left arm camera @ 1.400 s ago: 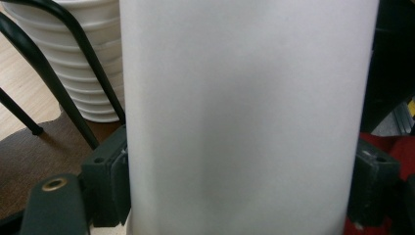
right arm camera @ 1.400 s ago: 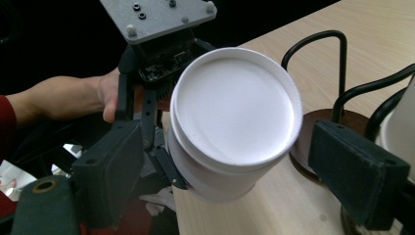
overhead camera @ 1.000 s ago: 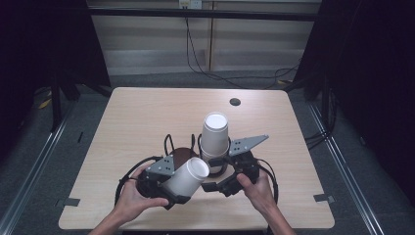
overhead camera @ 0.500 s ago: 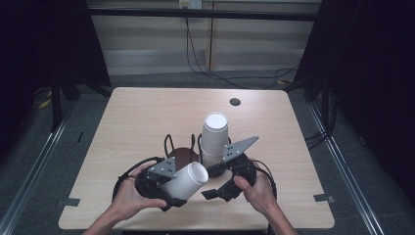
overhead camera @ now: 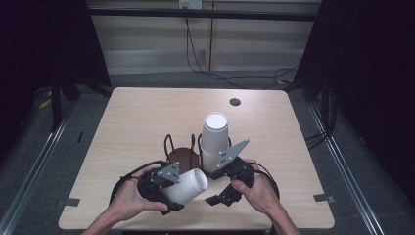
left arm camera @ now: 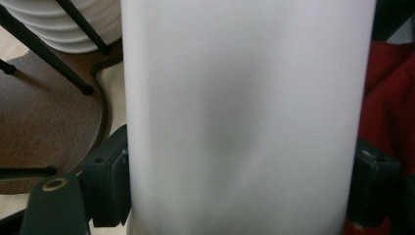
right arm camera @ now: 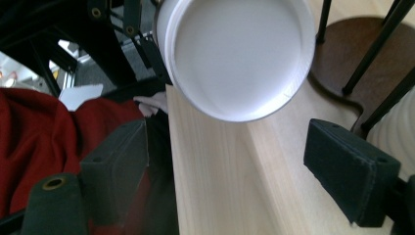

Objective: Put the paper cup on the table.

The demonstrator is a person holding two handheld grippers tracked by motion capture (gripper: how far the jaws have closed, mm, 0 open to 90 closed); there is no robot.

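Note:
A white paper cup (overhead camera: 192, 183) lies on its side above the table's front edge, and my left gripper (overhead camera: 172, 196) is shut on its wall. In the left gripper view the cup (left arm camera: 244, 117) spans the gap between both pads (left arm camera: 108, 181). My right gripper (overhead camera: 216, 199) stands open just right of that cup, pointing at its end. In the right gripper view the cup's round end (right arm camera: 240, 54) sits above and apart from the spread pads (right arm camera: 348, 171), with nothing between them. A tall stack of white cups (overhead camera: 215, 139) stands upright in a black wire holder with a brown base (overhead camera: 185, 154).
The wooden table (overhead camera: 142, 117) has a small dark hole (overhead camera: 235, 102) near its back edge. Black cables loop from both grippers along the front edge. Dark floor and rails surround the table. Red clothing (right arm camera: 39, 127) lies below the table's front edge.
My right gripper has drawn back a little toward the front edge, away from the cup stack. The left gripper and its cup have stayed put.

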